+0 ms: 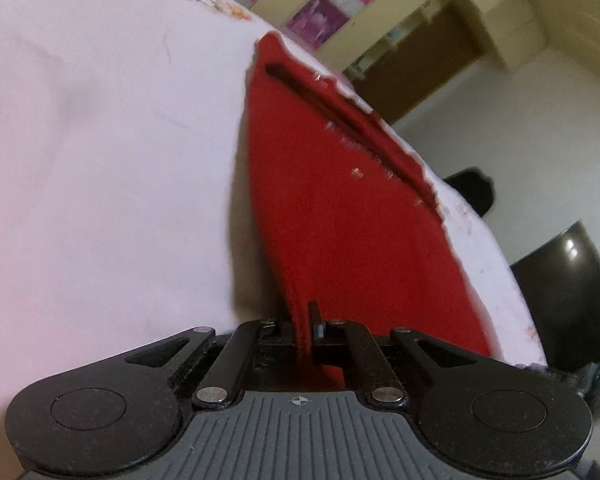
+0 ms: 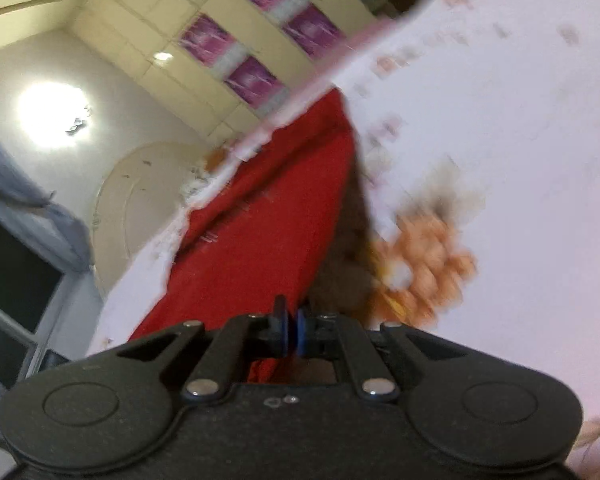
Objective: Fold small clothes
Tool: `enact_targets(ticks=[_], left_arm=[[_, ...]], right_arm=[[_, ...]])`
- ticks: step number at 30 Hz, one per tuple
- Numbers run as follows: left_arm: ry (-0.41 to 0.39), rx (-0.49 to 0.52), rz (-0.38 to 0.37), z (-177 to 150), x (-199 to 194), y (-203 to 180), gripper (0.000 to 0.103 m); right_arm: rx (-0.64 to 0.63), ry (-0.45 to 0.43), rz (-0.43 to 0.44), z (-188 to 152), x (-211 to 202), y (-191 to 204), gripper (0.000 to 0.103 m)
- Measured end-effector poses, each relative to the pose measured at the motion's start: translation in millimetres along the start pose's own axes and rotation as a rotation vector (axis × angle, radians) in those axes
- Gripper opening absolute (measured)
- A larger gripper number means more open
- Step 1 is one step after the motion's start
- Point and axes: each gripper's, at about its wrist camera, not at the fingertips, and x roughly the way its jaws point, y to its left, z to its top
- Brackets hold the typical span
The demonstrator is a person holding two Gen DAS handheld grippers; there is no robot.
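1. Red fabric fills the middle of both wrist views: a small red garment (image 1: 340,216) lies on the white surface (image 1: 100,160), close to its curved edge.
2. Its near end is lifted off the surface and throws a dark shadow to its left, while the far end tapers to a point near the surface's rim.
3. A long fold or seam runs along the garment's right side in the left wrist view, with small pale flecks beside it.
4. The left gripper (image 1: 302,330) has its fingers clamped on the near edge of the red cloth, which passes down between them.
5. In the right wrist view the same garment (image 2: 268,232) stretches away from the right gripper (image 2: 291,330), again beside the surface's edge.
6. The right gripper's blue-padded fingers are nearly together, and red cloth shows just beneath and behind them; they seem to pinch its edge, though motion blur hides the contact.
7. An orange floral print (image 2: 424,264) on the white surface (image 2: 520,140) sits just right of the garment.
8. Purple posters (image 1: 318,20) hang on the cream wall behind.
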Motion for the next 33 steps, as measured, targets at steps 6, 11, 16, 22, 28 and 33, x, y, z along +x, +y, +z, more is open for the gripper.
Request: enact_targets(ticks=[6, 11, 16, 22, 28, 33], left_arm=[[-0.017, -0.021, -0.013, 5.8, -10.0, -2.9, 0.003], [-0.087, -0.016, -0.067, 22.0, -17.0, -17.2, 0.003], [-0.161, -0.02, -0.127, 56.8, -26.2, -38.4, 0.003], [-0.236, 0.058, -0.141, 130.6, -17.6, -82.4, 0.003], [-0.268, 0.097, -0.12, 192.7, 0.1, -107.8, 0.003], [-0.253, 0.1, -0.083, 238.6, 36.5, -113.1, 0.003]], right_arm=[[0.014, 0.019, -0.043, -6.5, 15.9, 5.6, 0.004], [-0.011, -0.051, 0.014, 19.5, 1.4, 21.6, 0.004], [-0.052, -0.099, 0.059, 44.8, -4.3, 39.7, 0.004], [-0.122, -0.144, 0.09, 106.2, 1.5, 74.0, 0.004], [-0.158, -0.191, 0.141, 168.5, 21.7, 101.0, 0.005], [-0.144, -0.191, 0.147, 204.6, 57.6, 101.2, 0.005]])
